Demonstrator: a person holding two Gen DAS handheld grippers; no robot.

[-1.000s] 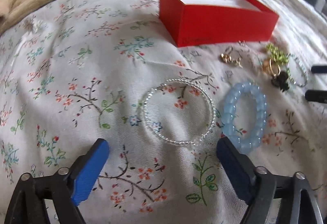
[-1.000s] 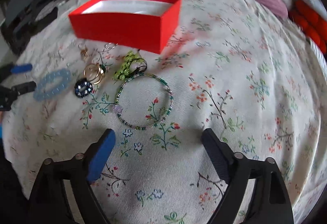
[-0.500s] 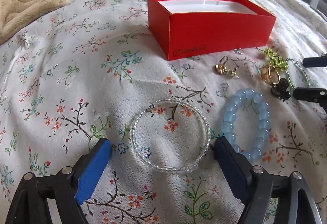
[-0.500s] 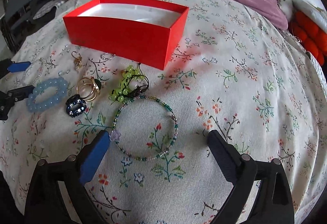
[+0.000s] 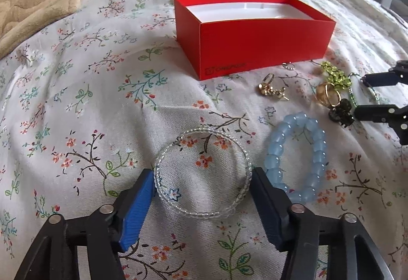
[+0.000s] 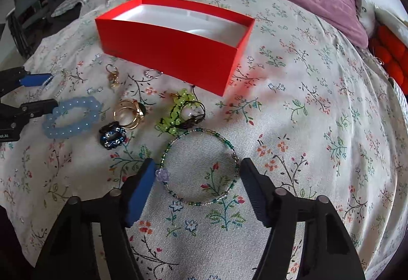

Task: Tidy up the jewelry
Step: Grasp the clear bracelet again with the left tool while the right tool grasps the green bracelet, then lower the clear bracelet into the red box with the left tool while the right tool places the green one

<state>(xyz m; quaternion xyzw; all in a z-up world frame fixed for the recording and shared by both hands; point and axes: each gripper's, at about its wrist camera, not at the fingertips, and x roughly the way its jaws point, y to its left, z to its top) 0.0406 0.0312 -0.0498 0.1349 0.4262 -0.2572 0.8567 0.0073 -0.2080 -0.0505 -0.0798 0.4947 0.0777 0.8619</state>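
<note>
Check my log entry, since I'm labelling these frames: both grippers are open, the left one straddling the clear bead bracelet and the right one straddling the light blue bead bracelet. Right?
Not quite. The right gripper straddles the green bead bangle with the purple flower, as the right wrist view shows. The light blue bead bracelet lies beside the left gripper, which is open around the clear bead bracelet.

An open red box (image 5: 255, 50) with a white lining sits on the floral bed. Before it lie a clear beaded bangle (image 5: 202, 172), a blue bead bracelet (image 5: 295, 157), a green beaded bangle (image 6: 201, 165) and gold rings (image 6: 128, 114).
</note>
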